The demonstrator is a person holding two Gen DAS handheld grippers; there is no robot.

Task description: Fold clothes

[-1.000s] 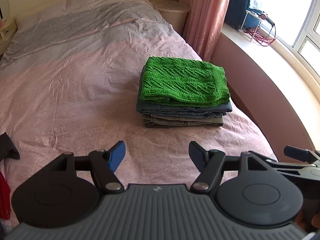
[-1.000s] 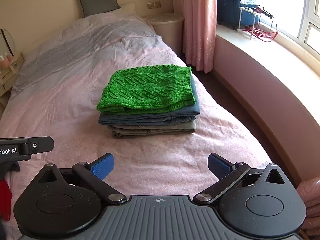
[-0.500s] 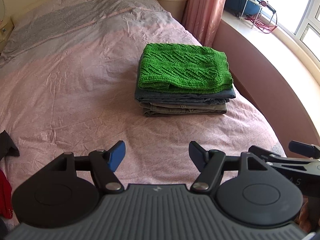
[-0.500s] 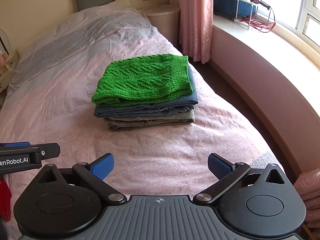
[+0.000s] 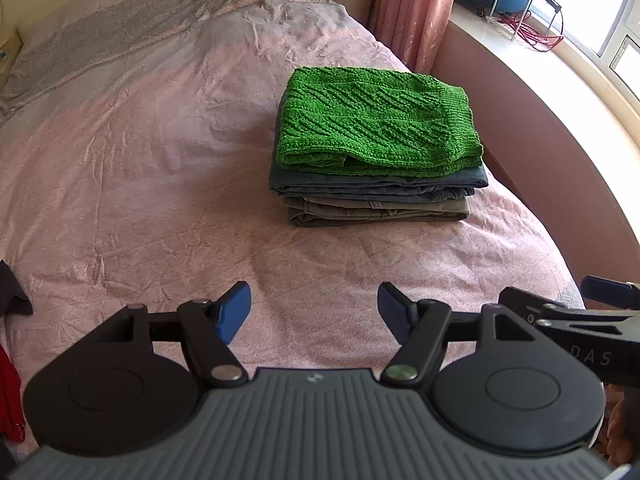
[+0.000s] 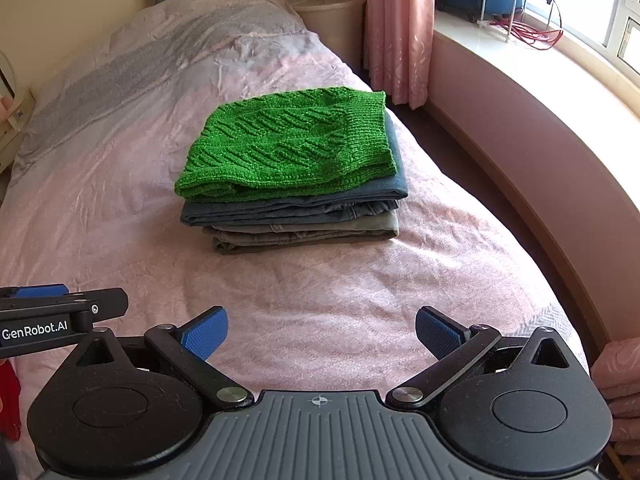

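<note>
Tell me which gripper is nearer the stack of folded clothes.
Right, slightly. The right gripper faces the stack almost squarely; the left gripper sits farther left.

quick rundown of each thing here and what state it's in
green sweater: folded, top of the stack
blue jeans: folded, under the sweater
grey trousers: folded, bottom of the stack
bed cover: spread out, wrinkled
curtain: drawn to the side
red cloth: unfolded at the bed edge, mostly out of view
left gripper: open, empty
right gripper: open, empty
</note>
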